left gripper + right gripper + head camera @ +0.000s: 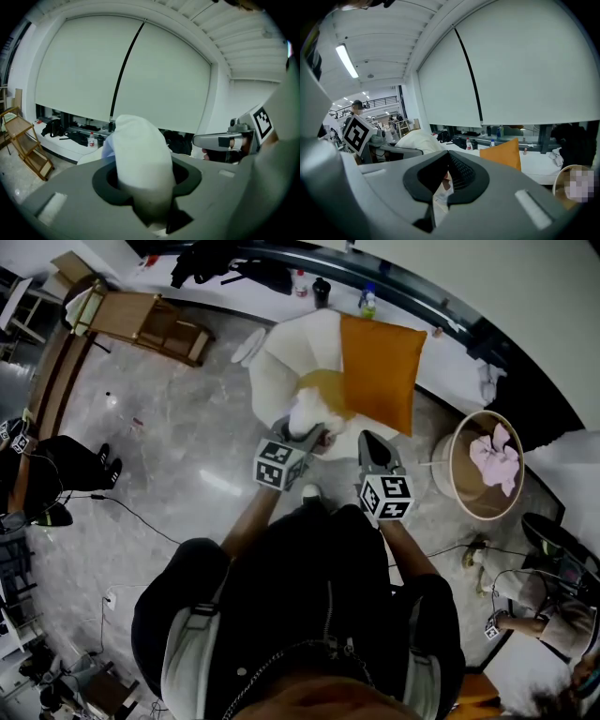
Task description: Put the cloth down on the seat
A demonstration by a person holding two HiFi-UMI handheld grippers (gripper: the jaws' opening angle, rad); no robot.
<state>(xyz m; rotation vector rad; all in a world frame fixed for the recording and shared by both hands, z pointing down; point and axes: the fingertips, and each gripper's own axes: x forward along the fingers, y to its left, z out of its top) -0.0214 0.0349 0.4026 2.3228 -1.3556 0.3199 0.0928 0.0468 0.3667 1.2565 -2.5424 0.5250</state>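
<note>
Cloth, a white soft bundle (307, 416), is clamped in the left tongs (302, 434), which are clenched on it. In the left gripper view the cloth (140, 154) rises as a thick roll out of the closed jaws, with its long axis running along the tongs' own line. The white upholstered seat (281, 362), with a square orange cushion (380, 371) leaning on its back, lies straight ahead of both tongs and a little below them. The cloth hangs at the seat's front edge, not yet resting on it. The left hand is the nearer and bears the load, so I judge the put-down is its job: ease forward and down over the seat, then let go. The right tongs (368, 442) hover just beside, short of the seat's front edge. Their jaws are drawn together to a narrow slit and nothing is plainly gripped between them.
</note>
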